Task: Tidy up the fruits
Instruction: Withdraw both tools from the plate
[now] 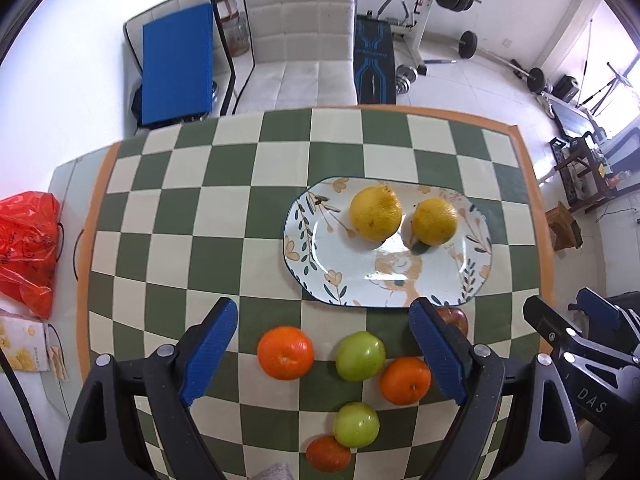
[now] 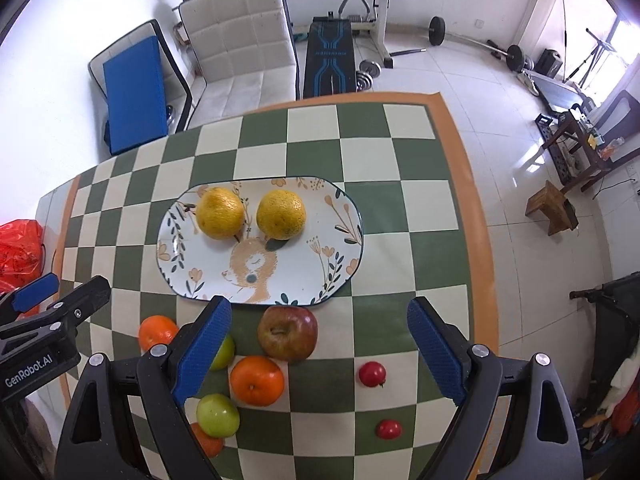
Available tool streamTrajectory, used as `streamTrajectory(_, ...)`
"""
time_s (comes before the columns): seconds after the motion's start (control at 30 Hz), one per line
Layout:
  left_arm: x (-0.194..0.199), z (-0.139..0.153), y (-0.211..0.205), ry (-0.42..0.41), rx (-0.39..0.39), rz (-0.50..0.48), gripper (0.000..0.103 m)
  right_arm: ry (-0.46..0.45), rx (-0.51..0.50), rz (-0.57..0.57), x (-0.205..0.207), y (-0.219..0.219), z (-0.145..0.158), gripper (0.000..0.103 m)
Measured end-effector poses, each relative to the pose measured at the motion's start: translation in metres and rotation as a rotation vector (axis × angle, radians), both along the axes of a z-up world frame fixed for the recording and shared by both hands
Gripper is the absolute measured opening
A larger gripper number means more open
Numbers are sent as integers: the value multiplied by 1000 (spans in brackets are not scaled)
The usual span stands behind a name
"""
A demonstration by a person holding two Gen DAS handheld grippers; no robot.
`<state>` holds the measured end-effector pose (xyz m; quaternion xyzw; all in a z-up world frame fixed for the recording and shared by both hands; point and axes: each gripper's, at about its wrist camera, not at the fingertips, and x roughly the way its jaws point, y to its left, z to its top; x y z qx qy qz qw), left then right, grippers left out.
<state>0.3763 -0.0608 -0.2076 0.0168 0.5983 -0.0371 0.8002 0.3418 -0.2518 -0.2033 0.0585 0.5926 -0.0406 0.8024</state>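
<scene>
On the green-and-cream checked tablecloth (image 1: pixel 240 184), an oval plate (image 1: pixel 304 248) painted with leaves and a fawn. On its far half, two yellow citrus fruits (image 1: pixel 376 213) side by side, near each other but apart; the near half of the plate bare.

In front of the plate, nearer the cameras, loose fruit in a cluster on the cloth. From the left wrist view: one orange (image 1: pixel 285 352) off to the left, a green apple (image 1: pixel 360 356) just beside a second orange (image 1: pixel 405 381), another green apple (image 1: pixel 356 425) below them, touching a third orange (image 1: pixel 328 454) at the lower edge. Just off the plate's near rim, a red apple (image 2: pixel 287 333), stem dimple up, half hidden behind a blue pad in the left view. To the right of the cluster and well apart from it, two small red fruits (image 2: pixel 372 374), one nearer than the other.

Above the cluster, the left gripper (image 1: pixel 323 352), blue pads spread wide, nothing between them but the fruit lying below. Beside it, the right gripper (image 2: pixel 319 354), likewise spread wide and empty, over the red apple and the bare cloth to its right.

Beyond the table, a cream sofa (image 1: pixel 300 40), a blue mat (image 1: pixel 178 64) and a weight bench (image 2: pixel 330 56); at the left table edge, a red plastic bag (image 1: pixel 26 244).
</scene>
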Motion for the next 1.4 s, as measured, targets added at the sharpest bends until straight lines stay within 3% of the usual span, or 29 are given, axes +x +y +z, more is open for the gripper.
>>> streamTrajectory(0.3, -44, 51, 4, -97, -24, -25, 88, -85, 0, 6, -52, 9, 52, 92)
streamTrajectory(0.53, -73, 74, -1, -155, -22, -48, 88, -147, -8, -12, -86, 14, 83, 92)
streamTrajectory(0.97, -86, 94, 5, -212, -37, -32, 88, -183, 25, -38, -102, 12, 104, 92)
streamTrajectory(1.1, -80, 88, 12, -202, -27, -9, 89, -169, 43, -50, -93, 12, 95, 95)
streamTrajectory(1.17, -73, 79, 16, -182, -9, 6, 101, -148, 59, -45, -86, 12, 83, 99)
streamTrajectory(1.2, -70, 73, 19, -178, 7, 15, 102, -132, 71, -42, -81, 12, 74, 99)
streamTrajectory(1.4, -51, 29, 43, -95, 88, 74, 102, 48, 165, -31, -55, 16, -11, 99)
